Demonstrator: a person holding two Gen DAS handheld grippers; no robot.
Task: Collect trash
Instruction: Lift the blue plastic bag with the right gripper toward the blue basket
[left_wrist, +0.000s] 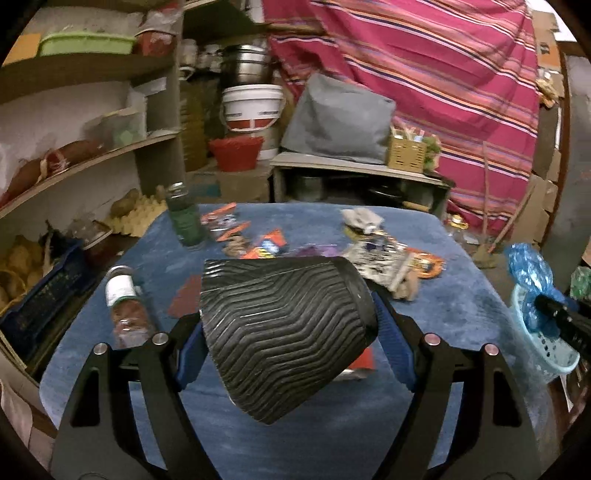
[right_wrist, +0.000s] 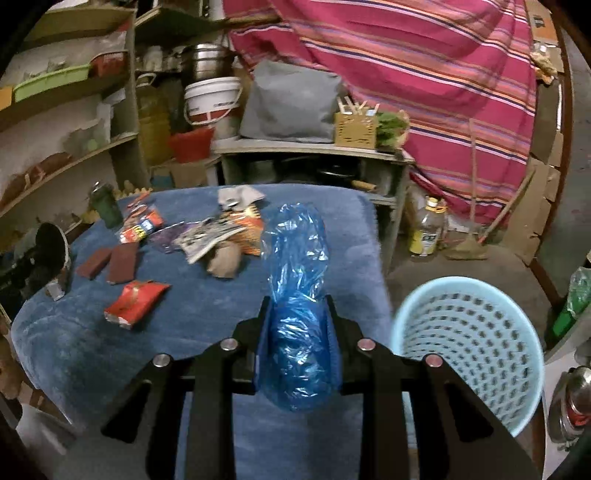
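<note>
My left gripper (left_wrist: 291, 332) is shut on a black ribbed paper cup (left_wrist: 284, 332), held tilted above the blue-covered table (left_wrist: 461, 314). My right gripper (right_wrist: 297, 310) is shut on a crumpled blue plastic bag (right_wrist: 295, 280) that sticks up past its fingertips. A light blue perforated basket (right_wrist: 469, 350) stands just right of it, off the table's edge. Wrappers (right_wrist: 214, 236), a red packet (right_wrist: 135, 301) and two brown pieces (right_wrist: 122, 264) lie on the cloth. In the right wrist view the cup (right_wrist: 51, 251) shows at far left. In the left wrist view the bag (left_wrist: 528, 269) shows at far right, above the basket (left_wrist: 546, 354).
A green jar (left_wrist: 184, 218) stands at the table's far left and a clear bottle (left_wrist: 123, 306) lies near its left edge. Crumpled grey paper (left_wrist: 362, 218) sits at the back. Shelves (left_wrist: 85, 162) run along the left. A yellow-labelled bottle (right_wrist: 428, 229) stands on the floor.
</note>
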